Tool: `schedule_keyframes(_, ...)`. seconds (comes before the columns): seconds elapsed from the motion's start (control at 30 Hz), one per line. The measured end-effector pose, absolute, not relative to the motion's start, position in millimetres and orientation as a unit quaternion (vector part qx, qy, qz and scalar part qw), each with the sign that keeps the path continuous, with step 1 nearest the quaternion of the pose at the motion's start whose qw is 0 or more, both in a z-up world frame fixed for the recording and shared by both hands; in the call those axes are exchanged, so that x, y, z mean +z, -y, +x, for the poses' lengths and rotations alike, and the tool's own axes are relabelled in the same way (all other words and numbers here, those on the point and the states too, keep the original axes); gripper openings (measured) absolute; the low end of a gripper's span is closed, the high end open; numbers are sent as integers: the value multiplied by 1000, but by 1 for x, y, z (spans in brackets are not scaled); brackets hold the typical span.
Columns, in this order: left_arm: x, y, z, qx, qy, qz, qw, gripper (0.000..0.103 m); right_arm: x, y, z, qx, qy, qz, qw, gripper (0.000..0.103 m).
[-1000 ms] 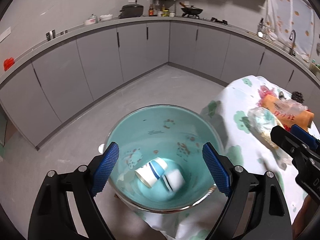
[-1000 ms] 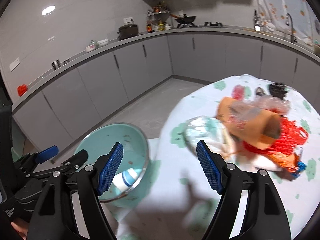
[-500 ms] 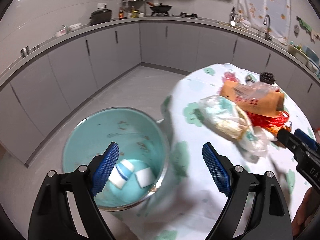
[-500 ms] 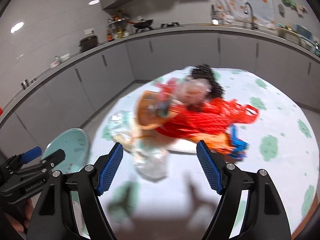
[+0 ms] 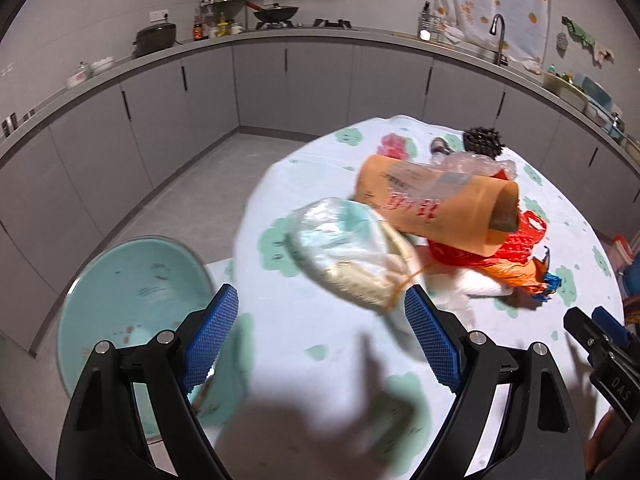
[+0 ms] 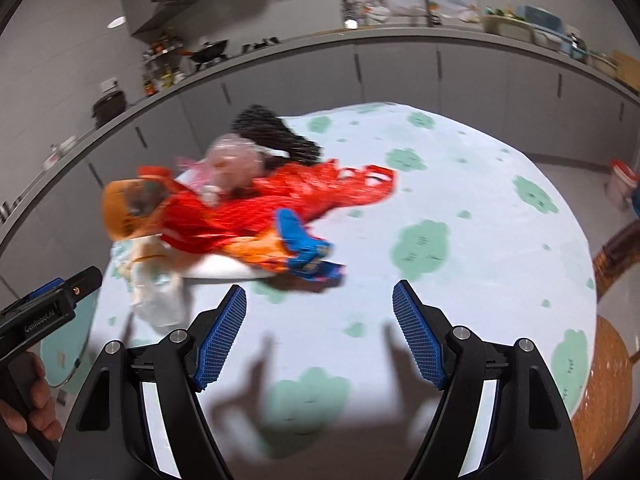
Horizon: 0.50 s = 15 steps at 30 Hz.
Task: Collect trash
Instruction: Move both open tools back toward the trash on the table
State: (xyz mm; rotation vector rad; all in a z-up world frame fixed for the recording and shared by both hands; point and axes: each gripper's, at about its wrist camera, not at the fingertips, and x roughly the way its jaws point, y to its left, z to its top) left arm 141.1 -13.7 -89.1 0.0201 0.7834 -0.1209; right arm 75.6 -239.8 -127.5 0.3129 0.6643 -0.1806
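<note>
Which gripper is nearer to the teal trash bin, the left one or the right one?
Left. The left gripper hangs open just beside the teal trash bin, at the table's edge. The right gripper, also open, is over the tablecloth, farther from the bin.

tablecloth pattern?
White tablecloth with scattered mint-green cloud-like blotches; clearest in the right wrist view.

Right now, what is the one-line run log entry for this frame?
phase: reaching for trash | left gripper: open, empty, facing clear plastic bag | right gripper: open, empty, facing red bag | bin: beside table
</note>
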Motion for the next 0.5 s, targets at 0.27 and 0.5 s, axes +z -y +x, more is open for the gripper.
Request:
schedule_keyframes(0.27, -106, 45, 161, -69, -398, 15, 915, 84, -132, 256, 83, -94, -332, 163, 924, 75)
schedule_keyframes(0.5, -119, 50, 169, -60, -410, 11, 910, 86, -130, 255, 106, -72, -338, 167, 923, 75)
